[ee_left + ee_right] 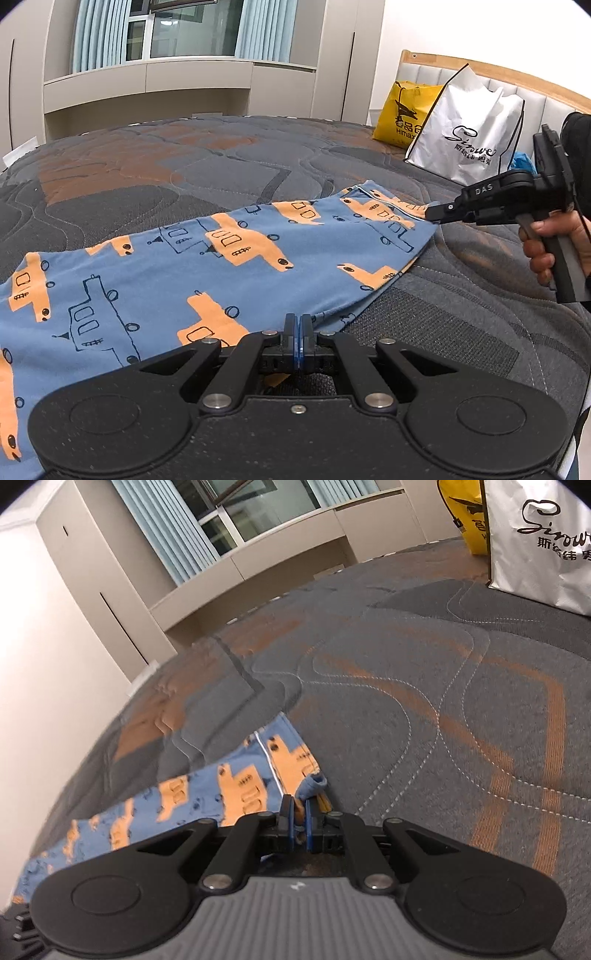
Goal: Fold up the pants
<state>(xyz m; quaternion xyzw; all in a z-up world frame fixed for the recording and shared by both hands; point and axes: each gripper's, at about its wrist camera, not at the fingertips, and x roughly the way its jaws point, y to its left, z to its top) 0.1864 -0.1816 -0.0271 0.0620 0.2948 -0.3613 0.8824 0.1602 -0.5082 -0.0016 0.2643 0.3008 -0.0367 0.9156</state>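
Blue pants (184, 266) printed with orange and outlined vehicles lie spread across a grey and orange quilted bed (184, 166). My left gripper (299, 325) is shut on their near edge, and cloth shows under its fingers. At the right a hand (546, 236) holds my right gripper (430, 216), whose tips pinch the pants' far right corner beside a white seam. In the right wrist view the pants (236, 786) run away to the left, and my right gripper (300, 823) is shut on a bunched fold of that corner, slightly raised off the quilt (406, 701).
A white shopping bag (469, 140) and a yellow bag (402, 114) lean on the padded headboard (535, 96) at the back right. The white bag (546, 539) sits close, ahead and right of the right gripper. Beige cabinets and a curtained window stand beyond the bed.
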